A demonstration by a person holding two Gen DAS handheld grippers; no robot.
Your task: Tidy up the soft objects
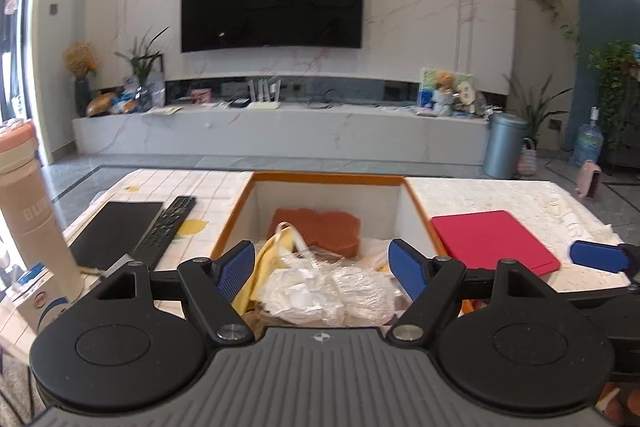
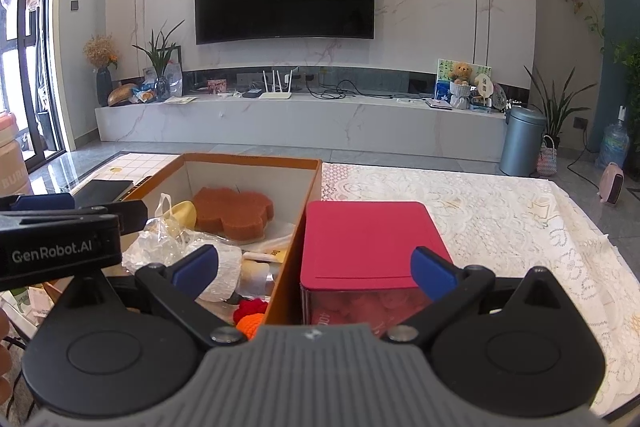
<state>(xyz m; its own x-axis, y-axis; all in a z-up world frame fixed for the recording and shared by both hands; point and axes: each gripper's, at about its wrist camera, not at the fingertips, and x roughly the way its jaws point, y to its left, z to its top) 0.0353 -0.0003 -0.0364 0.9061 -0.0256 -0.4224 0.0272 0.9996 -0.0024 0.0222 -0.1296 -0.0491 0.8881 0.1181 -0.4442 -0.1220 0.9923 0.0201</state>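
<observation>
An orange-rimmed open box (image 1: 236, 211) (image 2: 308, 187) sits on the table and holds soft things: an orange-brown sponge (image 1: 320, 227) (image 2: 234, 213), a yellow item (image 1: 266, 267) (image 2: 184, 211), crumpled clear plastic bags (image 1: 328, 291) (image 2: 160, 247) and a red and orange knitted piece (image 2: 250, 313). My left gripper (image 1: 322, 269) is open and empty, just above the plastic bags. My right gripper (image 2: 314, 269) is open and empty, straddling the box's right wall and a red-lidded container (image 2: 368, 239) (image 1: 492, 239).
A black pad (image 1: 114, 231) and a TV remote (image 1: 166, 225) lie left of the box. A tall beige bottle (image 1: 30, 211) stands at the far left. A lace cloth (image 2: 500, 219) covers the table on the right.
</observation>
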